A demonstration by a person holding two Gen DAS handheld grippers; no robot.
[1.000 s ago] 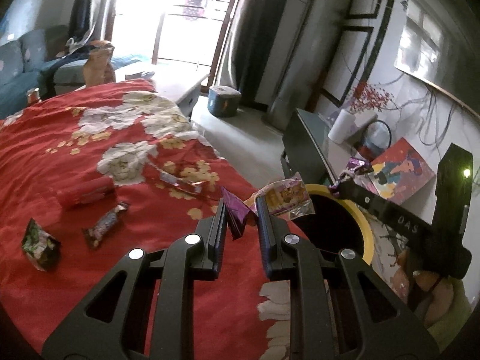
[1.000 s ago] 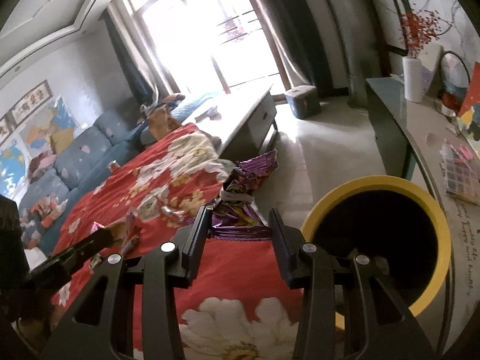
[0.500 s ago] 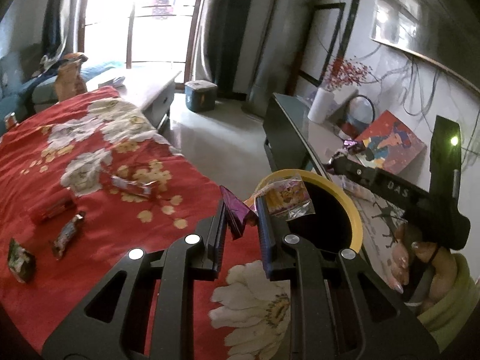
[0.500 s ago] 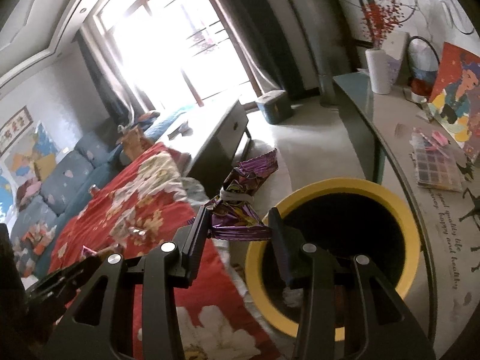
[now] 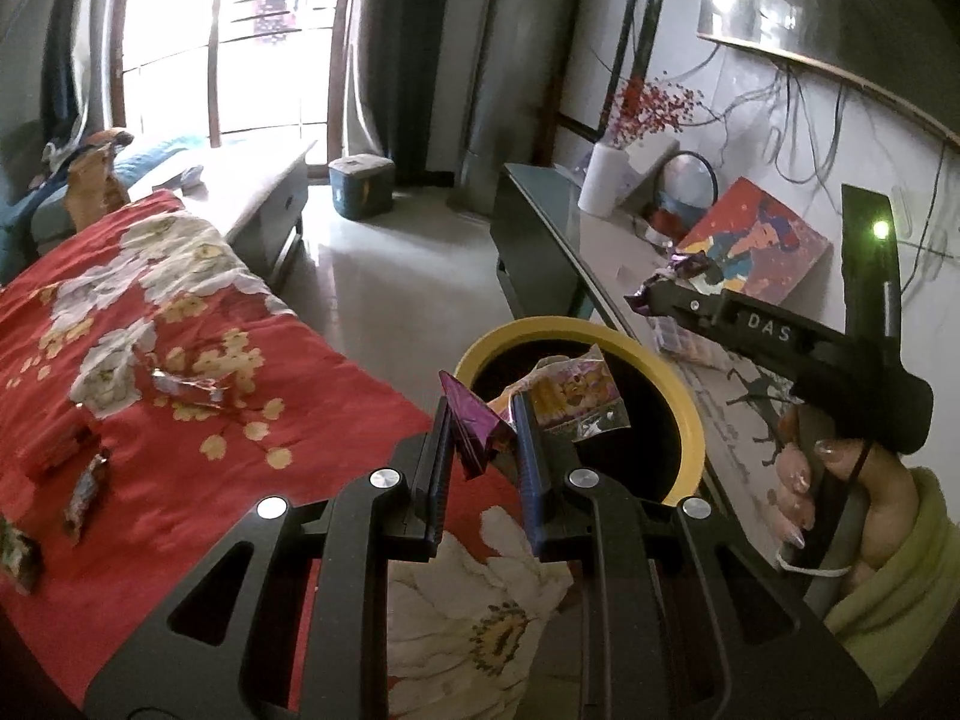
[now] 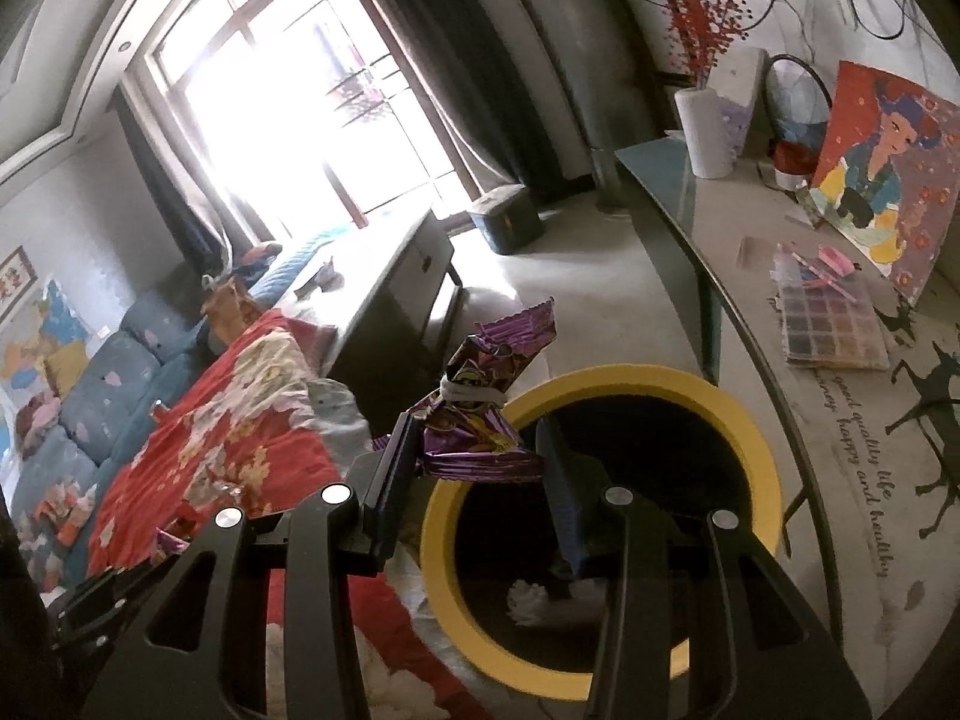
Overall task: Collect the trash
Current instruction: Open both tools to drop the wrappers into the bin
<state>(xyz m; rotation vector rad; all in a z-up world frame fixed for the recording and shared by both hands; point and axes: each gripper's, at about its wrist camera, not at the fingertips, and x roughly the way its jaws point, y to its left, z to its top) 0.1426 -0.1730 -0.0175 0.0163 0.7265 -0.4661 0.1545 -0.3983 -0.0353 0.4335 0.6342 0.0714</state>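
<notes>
My left tongs (image 5: 483,450) are clamped on a folded magenta wrapper (image 5: 474,432), with a pale crumpled snack bag (image 5: 570,399) caught against the right finger and hanging over the mouth of the yellow-rimmed bin (image 5: 690,420). My right tongs (image 6: 480,468) are pinched on a purple foil wrapper (image 6: 486,396) that stands up between the fingers, right at the near left edge of the bin's rim (image 6: 762,444); white crumpled paper (image 6: 531,600) lies at the bottom of the bin. From the left camera I see the right tongs (image 5: 645,294) held above the far side of the bin, in a hand (image 5: 852,516) with a green sleeve

More litter is left on the red floral bedspread (image 5: 180,450): a silver wrapper (image 5: 186,387), a candy bar (image 5: 84,495) and a dark packet (image 5: 18,552) at the left edge, all well apart from the bin. Just beside the bin on the right runs a long glass-topped table (image 6: 720,252) carrying a white vase of red berries (image 6: 708,126), a colourful painting (image 6: 882,162) and a box of coloured beads (image 6: 831,330). Beyond lie a pale floor, a low cabinet (image 5: 258,192), a blue sofa (image 6: 108,390) and a bright window with dark curtains
</notes>
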